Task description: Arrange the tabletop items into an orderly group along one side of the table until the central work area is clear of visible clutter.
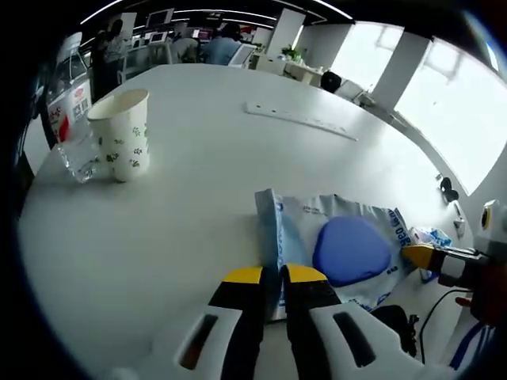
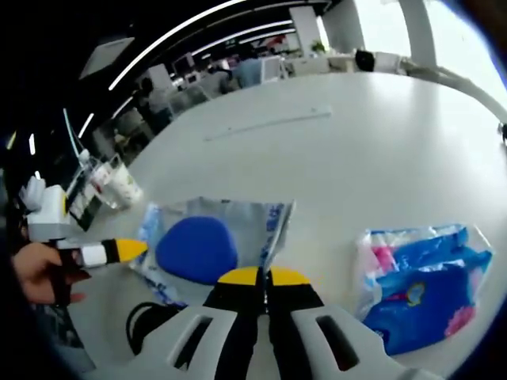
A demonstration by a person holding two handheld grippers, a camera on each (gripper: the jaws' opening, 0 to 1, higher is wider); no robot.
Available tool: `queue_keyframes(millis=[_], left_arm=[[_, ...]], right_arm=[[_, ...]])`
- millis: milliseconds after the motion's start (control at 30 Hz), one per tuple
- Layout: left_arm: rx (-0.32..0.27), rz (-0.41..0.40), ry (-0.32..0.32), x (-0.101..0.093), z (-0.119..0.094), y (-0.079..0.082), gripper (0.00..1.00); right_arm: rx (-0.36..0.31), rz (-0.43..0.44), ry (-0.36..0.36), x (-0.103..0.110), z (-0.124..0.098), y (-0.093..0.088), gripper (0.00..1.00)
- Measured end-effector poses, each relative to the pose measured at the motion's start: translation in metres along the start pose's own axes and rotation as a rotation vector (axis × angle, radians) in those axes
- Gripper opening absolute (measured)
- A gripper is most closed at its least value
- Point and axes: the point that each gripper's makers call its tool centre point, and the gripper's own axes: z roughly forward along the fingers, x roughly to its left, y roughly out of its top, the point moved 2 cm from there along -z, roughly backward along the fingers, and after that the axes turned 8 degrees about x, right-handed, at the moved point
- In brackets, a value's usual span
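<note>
Print on the blue-and-white packet (image 1: 341, 245) is too blurred to read.

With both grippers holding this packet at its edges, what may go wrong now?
1. The left gripper and the right gripper pinch opposite edges of the thin plastic packet; pulling apart might tear it.
2. Carried this way, it may sag and slip out.
3. The paper cup and the clear cup beside it stand near the table's edge and might tip.

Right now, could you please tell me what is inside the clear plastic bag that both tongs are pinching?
A rounded blue object lies inside the clear bag. Printing and glare on the plastic hide what it is.
</note>
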Motion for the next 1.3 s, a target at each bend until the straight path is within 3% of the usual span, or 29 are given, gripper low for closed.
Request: queue_keyframes(millis=[667,1000,1300], left_arm=[[-0.012,-0.026,-0.027,0.0,-0.005,0.007,0.02],[-0.042,-0.031,-0.025,0.007,-0.013,0.022,0.02],[-0.05,-0.039,-0.017,0.016,-0.015,0.026,0.01]], right_arm=[[0.003,-0.021,0.017,0.005,-0.003,0.009,0.0],[-0.012,-0.036,0.031,0.016,0.0,0.021,0.0],[-0.015,-0.049,0.045,0.024,0.005,0.027,0.0]])
